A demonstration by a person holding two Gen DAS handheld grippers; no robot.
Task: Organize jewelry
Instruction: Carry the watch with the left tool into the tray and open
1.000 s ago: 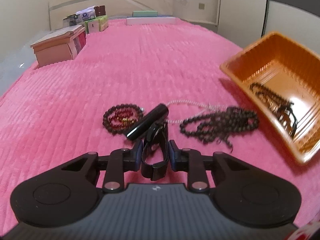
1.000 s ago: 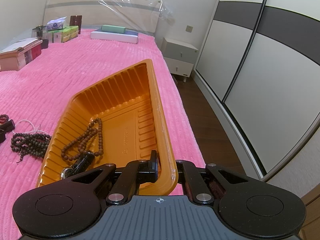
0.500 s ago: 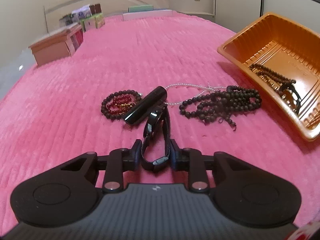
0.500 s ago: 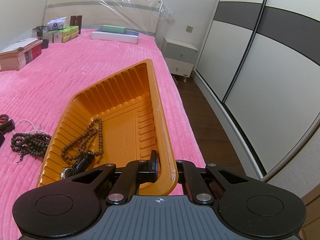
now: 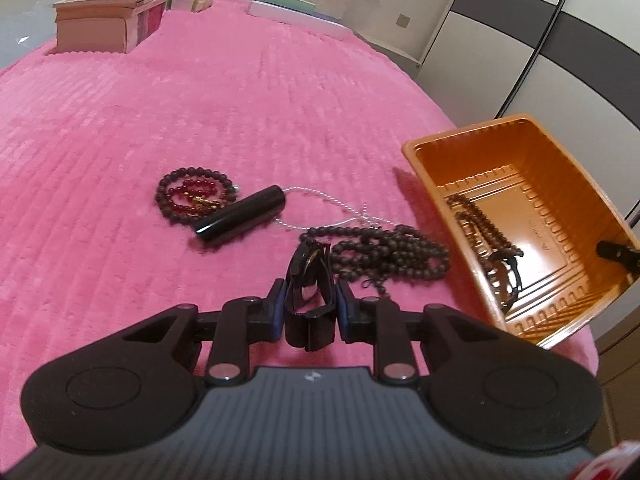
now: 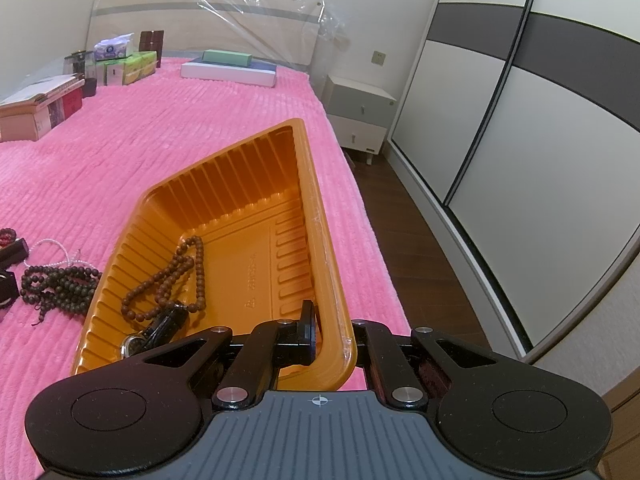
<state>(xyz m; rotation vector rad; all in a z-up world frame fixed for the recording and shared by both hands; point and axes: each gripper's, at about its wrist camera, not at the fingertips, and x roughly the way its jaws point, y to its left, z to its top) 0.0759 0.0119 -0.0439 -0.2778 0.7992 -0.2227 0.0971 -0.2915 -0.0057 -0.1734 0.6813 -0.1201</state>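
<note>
My left gripper (image 5: pixel 310 300) is shut on a black wristwatch (image 5: pixel 308 276), pads pressing its strap, held just above the pink bedspread. Past it lie a heap of dark beads (image 5: pixel 392 256), a thin pearl chain (image 5: pixel 332 208), a black tube (image 5: pixel 242 220) and red and dark bead bracelets (image 5: pixel 192 198). The orange tray (image 5: pixel 424 160) stands to the right with a brown bead string (image 5: pixel 480 232) and another watch (image 5: pixel 506 280) inside. My right gripper (image 6: pixel 332 332) is shut on the near corner rim of the orange tray (image 6: pixel 316 216), one finger inside it; the bead string (image 6: pixel 172 276) lies within.
Cardboard and tissue boxes (image 5: pixel 108 20) stand at the far left of the bed, flat boxes (image 6: pixel 228 68) by the headboard. The bed edge runs just right of the tray, with a nightstand (image 6: pixel 360 116), dark floor and a sliding wardrobe (image 6: pixel 520 128) beyond.
The left gripper has rolled and carried the watch away from the black tube, rightward toward the dark beads and tray. The right gripper and the tray have kept still.
</note>
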